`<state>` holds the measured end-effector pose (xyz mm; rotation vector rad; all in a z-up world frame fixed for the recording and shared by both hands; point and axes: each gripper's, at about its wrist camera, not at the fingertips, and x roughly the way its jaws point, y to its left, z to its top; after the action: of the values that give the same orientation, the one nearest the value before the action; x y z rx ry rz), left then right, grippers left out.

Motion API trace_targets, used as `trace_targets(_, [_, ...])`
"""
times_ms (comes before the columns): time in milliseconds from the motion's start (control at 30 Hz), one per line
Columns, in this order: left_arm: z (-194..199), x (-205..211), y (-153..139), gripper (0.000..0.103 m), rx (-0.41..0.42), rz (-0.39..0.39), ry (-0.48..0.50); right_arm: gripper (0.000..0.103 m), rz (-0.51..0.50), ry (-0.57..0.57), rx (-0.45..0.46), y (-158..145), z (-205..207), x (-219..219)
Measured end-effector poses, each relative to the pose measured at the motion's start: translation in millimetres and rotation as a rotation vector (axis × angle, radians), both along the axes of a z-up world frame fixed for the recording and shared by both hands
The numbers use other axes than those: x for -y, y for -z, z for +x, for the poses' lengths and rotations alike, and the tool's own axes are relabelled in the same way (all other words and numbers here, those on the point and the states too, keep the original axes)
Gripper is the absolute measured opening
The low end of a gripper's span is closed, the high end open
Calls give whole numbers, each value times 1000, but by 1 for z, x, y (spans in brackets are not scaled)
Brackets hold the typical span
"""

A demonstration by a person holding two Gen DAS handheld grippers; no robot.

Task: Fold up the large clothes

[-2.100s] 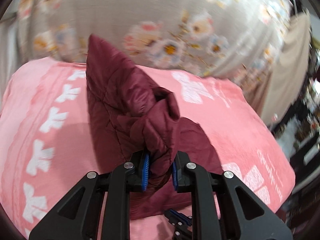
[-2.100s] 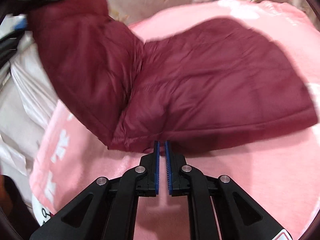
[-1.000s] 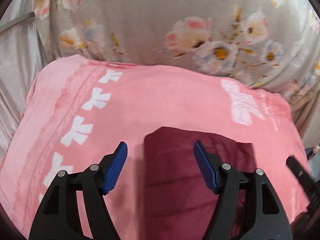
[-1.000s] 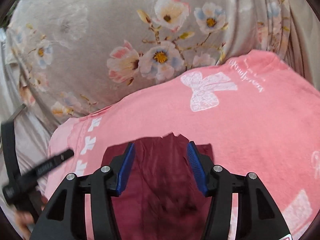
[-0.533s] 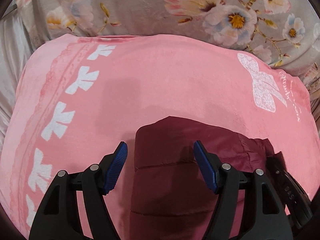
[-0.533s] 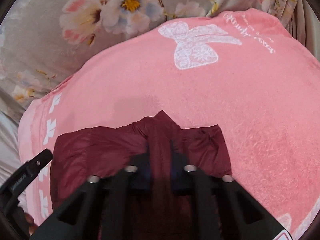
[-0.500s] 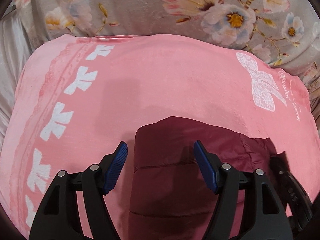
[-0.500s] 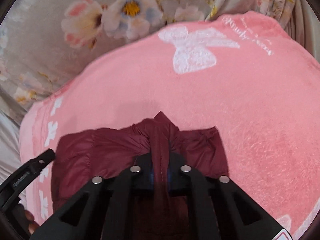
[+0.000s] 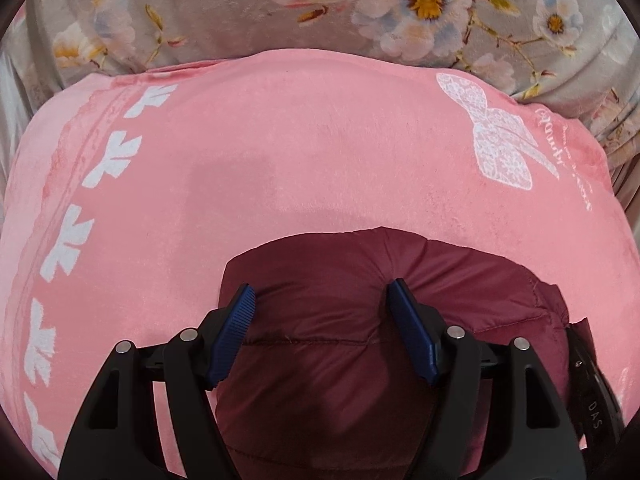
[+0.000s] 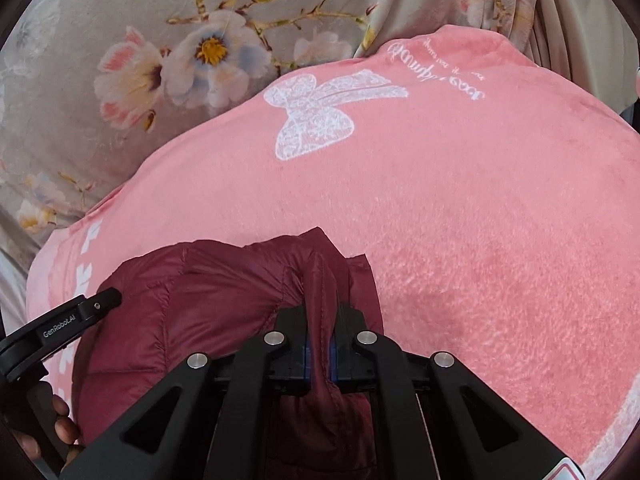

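Observation:
A maroon quilted jacket (image 9: 328, 380) lies bunched in a folded heap on a pink blanket (image 9: 320, 152). My left gripper (image 9: 322, 294) is open wide. Its blue pads (image 9: 240, 312) straddle the jacket's puffy far edge and rest against the fabric without pinching it. In the right wrist view the jacket (image 10: 192, 292) fills the lower left. My right gripper (image 10: 320, 320) is shut on a raised ridge of it near the right end. The left tool's black finger (image 10: 60, 332) shows at the left edge, and the right tool (image 9: 592, 400) at the left view's right edge.
The pink blanket (image 10: 460, 200) with white bows spreads beyond and to the right of the jacket. A grey floral sheet (image 10: 120, 40) lies behind it. A person's fingers (image 10: 64, 428) hold the left tool at lower left.
The left gripper let go of the lifted jacket, and the jacket now lies on the blanket. Both grippers have come down onto it. The right jaws closed on a ridge of fabric.

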<state>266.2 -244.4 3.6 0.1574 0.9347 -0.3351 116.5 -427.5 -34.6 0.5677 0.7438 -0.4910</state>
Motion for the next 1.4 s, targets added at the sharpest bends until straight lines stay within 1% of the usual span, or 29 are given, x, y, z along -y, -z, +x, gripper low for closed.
trace_targets(100, [-3,5,8,69,37,22,3,6,-13,-12,-6,7,3,-3])
trace_targets(233, [-2,6,16,73,59,18,-7,7,-36,-22,-14,15,7,-6])
trace_targets(500, [-8,9,28,76,131,27,-18,8,-26,-20,1,22,6,-5])
trace_targets(700, [-10,11,31,77,157,36,-22,8,-21,-17,5,23,5,-5])
trace_targets(1033, [-10,13,33,79,164,47,-22,8,-3,-9,18,26,3,-3])
trace_targets(1133, [-10,13,33,79,163,48,-20,7,14,6,44,25,-3,1])
trace_targets(1200, [-10,12,31,79,150,42,-11,5,30,27,66,19,-15,4])
trace_targets(1267, [-12,6,25,86,125,33,7,5,35,27,71,15,-25,5])
trace_targets(1400, [-21,0,21,88,117,32,22,6,62,4,51,26,-27,4])
